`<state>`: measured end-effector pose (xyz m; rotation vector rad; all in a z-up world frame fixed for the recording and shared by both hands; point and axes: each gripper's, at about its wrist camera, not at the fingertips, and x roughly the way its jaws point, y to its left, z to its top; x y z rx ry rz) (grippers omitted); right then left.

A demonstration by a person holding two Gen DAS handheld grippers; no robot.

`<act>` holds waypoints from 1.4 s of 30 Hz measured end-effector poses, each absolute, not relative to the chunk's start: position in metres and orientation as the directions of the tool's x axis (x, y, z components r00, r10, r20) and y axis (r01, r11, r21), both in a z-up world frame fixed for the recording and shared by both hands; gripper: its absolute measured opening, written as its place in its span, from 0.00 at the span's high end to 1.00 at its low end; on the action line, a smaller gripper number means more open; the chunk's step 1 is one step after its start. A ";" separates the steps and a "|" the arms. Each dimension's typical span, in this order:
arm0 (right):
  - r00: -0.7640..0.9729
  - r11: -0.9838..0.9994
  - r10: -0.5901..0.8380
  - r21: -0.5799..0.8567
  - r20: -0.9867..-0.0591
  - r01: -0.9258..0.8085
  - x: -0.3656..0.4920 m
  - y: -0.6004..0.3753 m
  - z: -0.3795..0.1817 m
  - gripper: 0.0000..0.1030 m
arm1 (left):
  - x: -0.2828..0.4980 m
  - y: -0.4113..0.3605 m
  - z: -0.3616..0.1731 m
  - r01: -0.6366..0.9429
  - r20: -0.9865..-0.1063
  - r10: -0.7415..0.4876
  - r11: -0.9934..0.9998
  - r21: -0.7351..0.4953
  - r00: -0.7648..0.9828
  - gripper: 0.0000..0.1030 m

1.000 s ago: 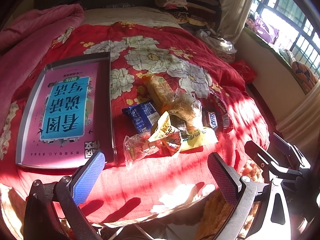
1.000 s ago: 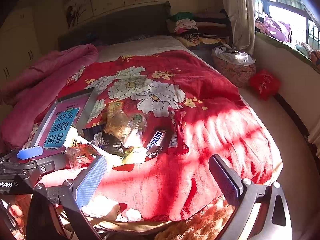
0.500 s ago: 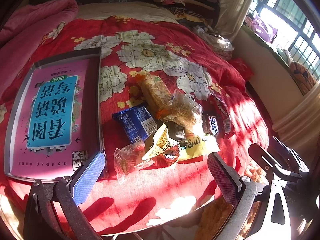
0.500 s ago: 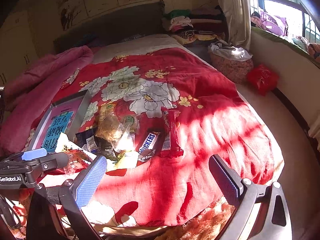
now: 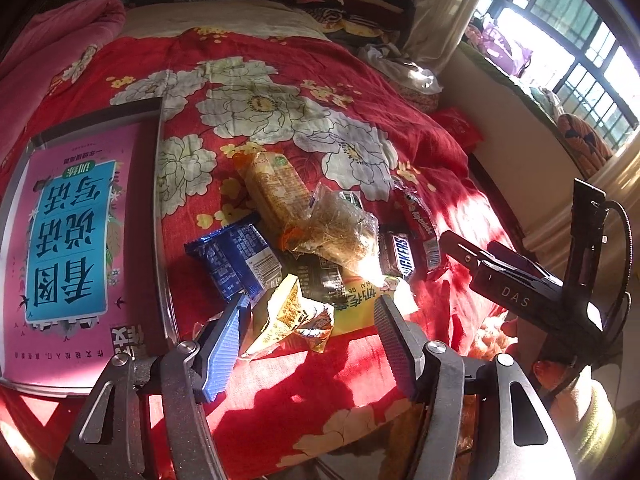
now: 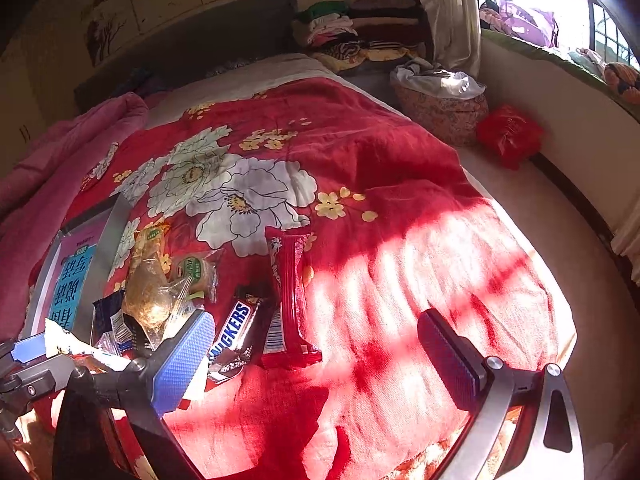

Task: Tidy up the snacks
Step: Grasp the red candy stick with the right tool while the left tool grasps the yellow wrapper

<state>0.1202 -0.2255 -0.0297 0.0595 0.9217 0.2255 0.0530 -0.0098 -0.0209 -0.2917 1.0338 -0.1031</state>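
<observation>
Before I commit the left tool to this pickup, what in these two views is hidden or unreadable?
- Yellow crumpled packet, left wrist view: the left tool is closing round it; pad contact unclear.
- Dark packet, left wrist view: mostly buried under other snacks, label unreadable.
- Yellow flat packet, left wrist view: sun glare washes out its far end.
- Tray, right wrist view: mostly cut off by the edge.

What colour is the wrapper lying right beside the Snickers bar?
Red wrapper, with white lettering; the right wrist view shows it best.

Left gripper [image 5: 310, 344] jaws closing, pads apart; right gripper [image 6: 316, 354] jaws wide
</observation>
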 end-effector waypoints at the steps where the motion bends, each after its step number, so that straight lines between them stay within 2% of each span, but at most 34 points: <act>1: 0.580 0.975 0.220 0.151 -0.784 -0.165 0.125 -0.225 -0.033 0.02 | 0.054 -0.008 -0.023 -0.062 -0.834 -0.225 0.954 -0.294 0.503 0.39; 4: 0.578 0.975 0.214 0.138 -0.787 -0.173 0.137 -0.220 -0.040 0.11 | 0.057 -0.005 -0.025 -0.070 -0.830 -0.239 0.946 -0.315 0.503 0.39; 7: 0.573 0.973 0.214 0.124 -0.791 -0.193 0.148 -0.213 -0.045 0.24 | 0.058 -0.005 -0.023 -0.063 -0.828 -0.236 0.949 -0.310 0.509 0.44; 10: 0.555 0.971 0.216 0.117 -0.803 -0.209 0.156 -0.207 -0.052 0.36 | 0.059 -0.006 -0.022 -0.056 -0.824 -0.243 0.948 -0.314 0.511 0.45; 11: 0.548 0.969 0.221 0.119 -0.807 -0.216 0.158 -0.205 -0.054 0.42 | 0.058 -0.007 -0.022 -0.053 -0.823 -0.248 0.947 -0.318 0.511 0.46; 12: 0.541 0.967 0.227 0.120 -0.810 -0.227 0.160 -0.203 -0.057 0.46 | 0.058 -0.007 -0.023 -0.052 -0.824 -0.250 0.946 -0.319 0.509 0.48; 13: 0.535 0.965 0.230 0.117 -0.813 -0.236 0.162 -0.200 -0.059 0.49 | 0.059 -0.008 -0.023 -0.050 -0.825 -0.252 0.946 -0.320 0.506 0.56; 15: 0.532 0.960 0.232 0.104 -0.814 -0.260 0.163 -0.195 -0.062 0.58 | 0.060 -0.008 -0.026 -0.049 -0.829 -0.256 0.946 -0.322 0.497 0.63; 18: 0.536 0.954 0.234 0.085 -0.811 -0.287 0.165 -0.189 -0.065 0.69 | 0.061 -0.007 -0.029 -0.053 -0.829 -0.262 0.943 -0.330 0.495 0.63; 21: 0.540 0.949 0.243 0.083 -0.806 -0.303 0.166 -0.188 -0.065 0.76 | 0.061 -0.006 -0.029 -0.047 -0.824 -0.272 0.940 -0.338 0.498 0.66; 24: 0.548 0.949 0.261 0.105 -0.795 -0.298 0.165 -0.194 -0.062 0.79 | 0.061 -0.002 -0.028 -0.044 -0.809 -0.292 0.930 -0.364 0.511 0.70; 27: 0.569 0.942 0.298 0.139 -0.766 -0.306 0.160 -0.200 -0.052 0.80 | 0.061 0.001 -0.026 -0.036 -0.793 -0.313 0.921 -0.387 0.523 0.80; 32: 0.596 0.931 0.347 0.190 -0.724 -0.312 0.151 -0.208 -0.035 0.82 | 0.058 0.004 -0.016 -0.012 -0.762 -0.336 0.912 -0.410 0.553 0.81; 42: 0.650 0.911 0.394 0.181 -0.650 -0.371 0.128 -0.196 0.012 0.82 | 0.052 0.027 0.011 -0.028 -0.712 -0.326 0.899 -0.436 0.622 0.81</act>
